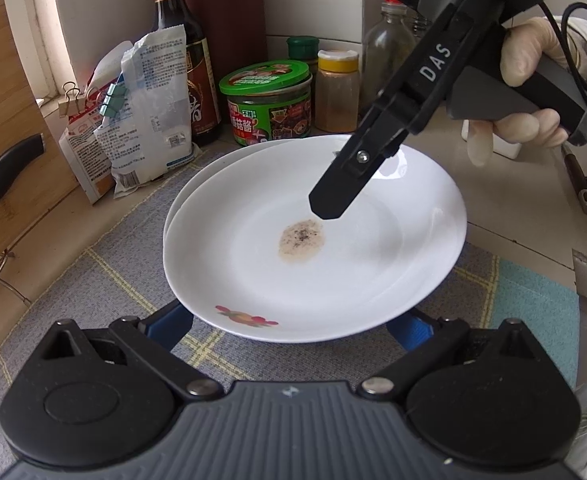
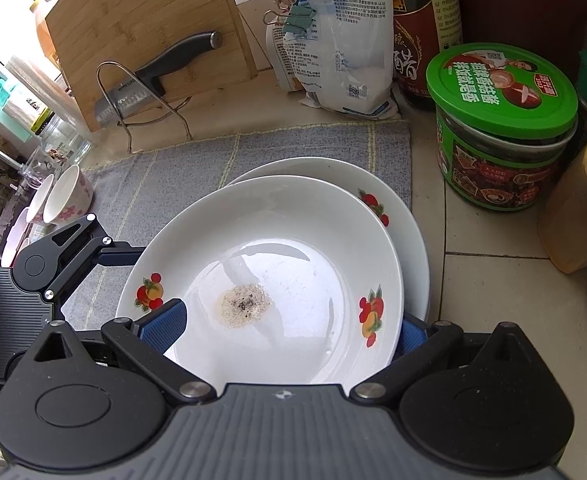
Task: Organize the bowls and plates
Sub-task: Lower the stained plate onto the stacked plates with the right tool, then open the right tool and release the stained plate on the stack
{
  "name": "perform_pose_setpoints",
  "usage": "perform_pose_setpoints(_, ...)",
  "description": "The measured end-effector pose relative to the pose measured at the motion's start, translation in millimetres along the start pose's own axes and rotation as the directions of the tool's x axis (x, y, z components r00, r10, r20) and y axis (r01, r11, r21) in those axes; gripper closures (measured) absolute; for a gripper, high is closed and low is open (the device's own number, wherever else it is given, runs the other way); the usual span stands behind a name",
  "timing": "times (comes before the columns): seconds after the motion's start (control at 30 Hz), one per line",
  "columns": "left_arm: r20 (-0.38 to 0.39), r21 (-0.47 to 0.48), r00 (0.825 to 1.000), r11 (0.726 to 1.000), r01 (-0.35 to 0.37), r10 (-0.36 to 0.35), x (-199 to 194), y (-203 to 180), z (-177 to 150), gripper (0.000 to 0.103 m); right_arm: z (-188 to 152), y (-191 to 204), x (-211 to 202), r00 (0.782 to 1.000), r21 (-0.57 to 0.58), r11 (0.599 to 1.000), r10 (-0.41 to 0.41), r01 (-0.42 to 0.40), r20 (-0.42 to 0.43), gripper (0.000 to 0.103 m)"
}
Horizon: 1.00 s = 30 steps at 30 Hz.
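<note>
A white top plate with fruit prints and a speckled brown stain in its well lies shifted on a second plate, both on a grey mat. My left gripper is open, its blue pads showing at both sides under the plate's near rim. My right gripper is open too; its left pad is over the plate's inside, and the right one sits outside, below the rim. In the left wrist view its finger hangs over the well.
Small floral bowls stand at the mat's left end. Behind the mat are a cutting board with a knife in a wire rack, clipped bags, a dark bottle, a green-lidded jar and a yellow-capped spice jar.
</note>
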State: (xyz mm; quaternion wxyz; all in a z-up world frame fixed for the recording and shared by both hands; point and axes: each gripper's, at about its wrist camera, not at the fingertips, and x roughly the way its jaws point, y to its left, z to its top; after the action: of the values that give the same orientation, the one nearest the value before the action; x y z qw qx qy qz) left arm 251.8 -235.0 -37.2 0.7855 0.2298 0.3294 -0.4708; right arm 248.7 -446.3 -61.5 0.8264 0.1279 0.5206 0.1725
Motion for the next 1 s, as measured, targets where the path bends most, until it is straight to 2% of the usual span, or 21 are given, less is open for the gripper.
perform_pose_setpoints(1.0,0.040,0.011,0.998,0.999,-0.044,0.044,-6,-4,-2,0.001,-9,18,-10,0.993,-0.067,0.990,-0.122,0.122,0.010,0.000)
